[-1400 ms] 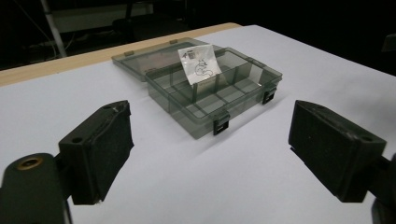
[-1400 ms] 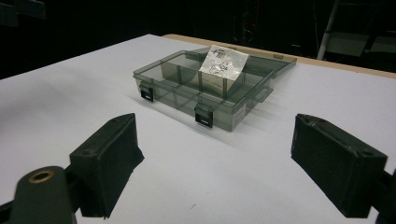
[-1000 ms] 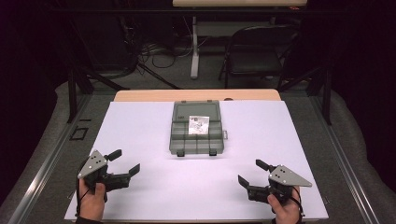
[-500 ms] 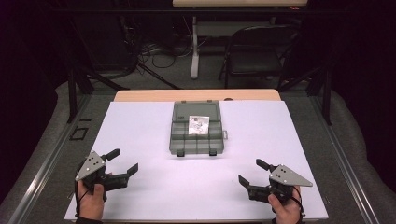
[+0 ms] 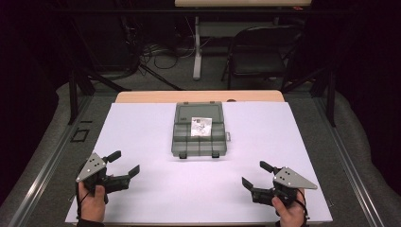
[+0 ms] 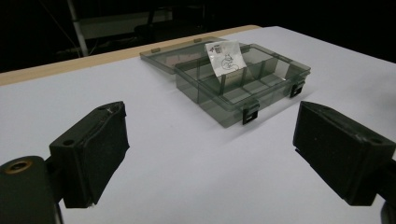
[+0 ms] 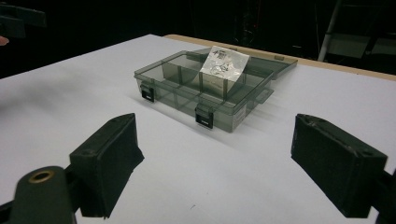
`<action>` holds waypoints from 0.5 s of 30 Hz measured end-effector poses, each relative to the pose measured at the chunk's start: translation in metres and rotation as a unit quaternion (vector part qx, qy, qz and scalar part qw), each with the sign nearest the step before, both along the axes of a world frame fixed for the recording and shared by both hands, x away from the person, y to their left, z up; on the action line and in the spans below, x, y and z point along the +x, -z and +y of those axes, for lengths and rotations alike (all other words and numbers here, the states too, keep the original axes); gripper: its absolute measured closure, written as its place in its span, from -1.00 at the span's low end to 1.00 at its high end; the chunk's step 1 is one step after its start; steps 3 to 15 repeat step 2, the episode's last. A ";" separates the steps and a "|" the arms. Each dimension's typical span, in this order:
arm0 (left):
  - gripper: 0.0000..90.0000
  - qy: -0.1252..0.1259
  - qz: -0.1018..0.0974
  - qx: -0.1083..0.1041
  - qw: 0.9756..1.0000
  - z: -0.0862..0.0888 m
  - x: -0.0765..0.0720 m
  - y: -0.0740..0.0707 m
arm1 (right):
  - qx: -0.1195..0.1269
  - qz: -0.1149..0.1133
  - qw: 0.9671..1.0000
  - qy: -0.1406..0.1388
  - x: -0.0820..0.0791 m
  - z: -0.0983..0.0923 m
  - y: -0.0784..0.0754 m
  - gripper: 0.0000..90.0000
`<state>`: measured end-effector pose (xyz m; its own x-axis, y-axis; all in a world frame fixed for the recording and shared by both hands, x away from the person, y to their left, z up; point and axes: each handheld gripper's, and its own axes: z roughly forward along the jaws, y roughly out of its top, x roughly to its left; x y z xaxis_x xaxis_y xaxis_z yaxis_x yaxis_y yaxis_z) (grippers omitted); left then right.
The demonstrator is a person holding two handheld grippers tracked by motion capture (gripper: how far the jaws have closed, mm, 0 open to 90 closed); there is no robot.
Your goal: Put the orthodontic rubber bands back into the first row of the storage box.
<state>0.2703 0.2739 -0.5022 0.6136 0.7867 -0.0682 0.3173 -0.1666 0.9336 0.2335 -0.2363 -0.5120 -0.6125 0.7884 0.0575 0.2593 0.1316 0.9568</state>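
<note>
A: Tools first. Left tool (image 5: pixel 124 163) sits at the near left of the tabletop (image 5: pixel 142 132), jaws spread wide, nothing between them. Right tool (image 5: pixel 257 176) at the near right, same story: released, empty.

B: Touching anything?

A: No. Both well apart from the compartment box (image 5: pixel 199 135), which sits mid-tabletop, toward the far edge. In each gripper view it lies ahead, framed between the black jaws.

B: Box state?

A: Smoky clear plastic, lid (image 5: pixel 198 112) swung open and lying flat behind it. Latches (image 6: pixel 250 113) on the near wall hang loose. A small plastic packet (image 5: pixel 201 126) leans upright in one of the middle compartments; can't read what's in it, small bits maybe.

B: Step?

A: Looks like the start pose, hands parked, no reach begun. I'd tag it as pre-approach.

B: Next move?

A: My guess: one tool goes forward over the near wall and pinches the packet by its top edge. It's thin and leaning, so jaws need to line up across its flat faces. Other tool may need to steady the box; it's light and could slide.
</note>
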 end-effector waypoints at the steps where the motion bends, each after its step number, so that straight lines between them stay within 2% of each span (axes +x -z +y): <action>1: -0.77 -0.001 0.002 0.000 1.000 0.001 0.000 0.000 | 0.002 -0.002 1.000 0.001 0.000 0.001 0.001 -0.68; 15: -0.77 -0.003 0.003 0.000 1.000 0.001 0.001 0.001 | -0.001 -0.004 1.000 0.000 0.001 0.001 0.001 -0.68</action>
